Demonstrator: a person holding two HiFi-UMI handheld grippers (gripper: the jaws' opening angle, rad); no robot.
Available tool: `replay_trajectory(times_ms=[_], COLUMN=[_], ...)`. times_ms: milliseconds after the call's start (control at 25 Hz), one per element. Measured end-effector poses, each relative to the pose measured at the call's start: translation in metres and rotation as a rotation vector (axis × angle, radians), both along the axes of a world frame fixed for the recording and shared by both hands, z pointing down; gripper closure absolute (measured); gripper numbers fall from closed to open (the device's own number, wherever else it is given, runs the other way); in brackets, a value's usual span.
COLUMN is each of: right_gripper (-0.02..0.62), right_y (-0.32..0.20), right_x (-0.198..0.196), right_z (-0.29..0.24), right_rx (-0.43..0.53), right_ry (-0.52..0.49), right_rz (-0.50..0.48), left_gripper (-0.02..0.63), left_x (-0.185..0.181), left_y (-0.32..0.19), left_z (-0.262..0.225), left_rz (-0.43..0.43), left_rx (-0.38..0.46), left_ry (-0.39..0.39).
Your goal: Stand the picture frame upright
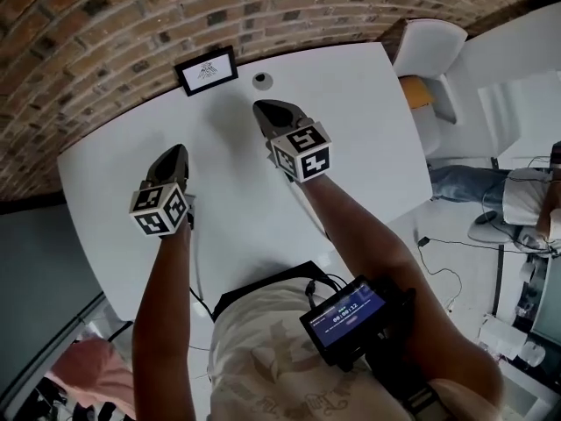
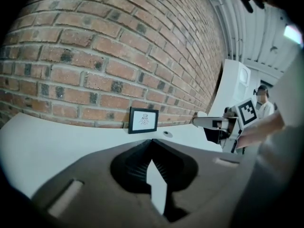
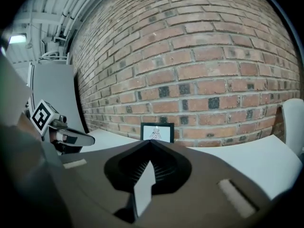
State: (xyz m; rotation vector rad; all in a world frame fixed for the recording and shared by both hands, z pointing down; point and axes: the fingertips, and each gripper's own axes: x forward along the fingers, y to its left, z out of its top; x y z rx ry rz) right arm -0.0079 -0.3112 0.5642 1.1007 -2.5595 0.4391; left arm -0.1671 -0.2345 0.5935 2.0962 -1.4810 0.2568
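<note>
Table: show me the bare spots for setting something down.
The table is bare on its right half, between the right gripper and the white chair, and at the left corner, left of the left gripper. Crowded only at the far edge: the picture frame and a small round disc.

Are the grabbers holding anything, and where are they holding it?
Nothing. The left gripper and the right gripper are both shut and empty. The picture frame stands untouched by the brick wall.
</note>
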Motion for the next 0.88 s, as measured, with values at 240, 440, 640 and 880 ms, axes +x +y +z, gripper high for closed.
replay_trajectory(times_ms=[240,440,640,880], right_gripper=[0.588,0.588,0.588,0.588], right_y=[0.051,0.090,0.127,0.169], right_x=[0.009,0.016,0.020,0.025], right_z=[-0.020,-0.031,-0.041,-0.047], right_rx=[0.013,0.023,0.032,0.033], right_ry=[-0.008,-0.012,-0.008,0.003], right_rz=[-0.027,-0.047,-0.073,-0.091], left_gripper=[0.601,0.601,0.601,0.601], left_x=[0.010,0.012,0.007,0.006], left_y=[0.057,0.102,0.135,0.164], left_z=[-0.017,-0.028,-0.041,-0.058], left_rz=[0.004,0.028,0.034,0.030], left_rx=[0.012,0.026,0.044,0.078], left_ry=[0.032,0.029,0.020,0.030])
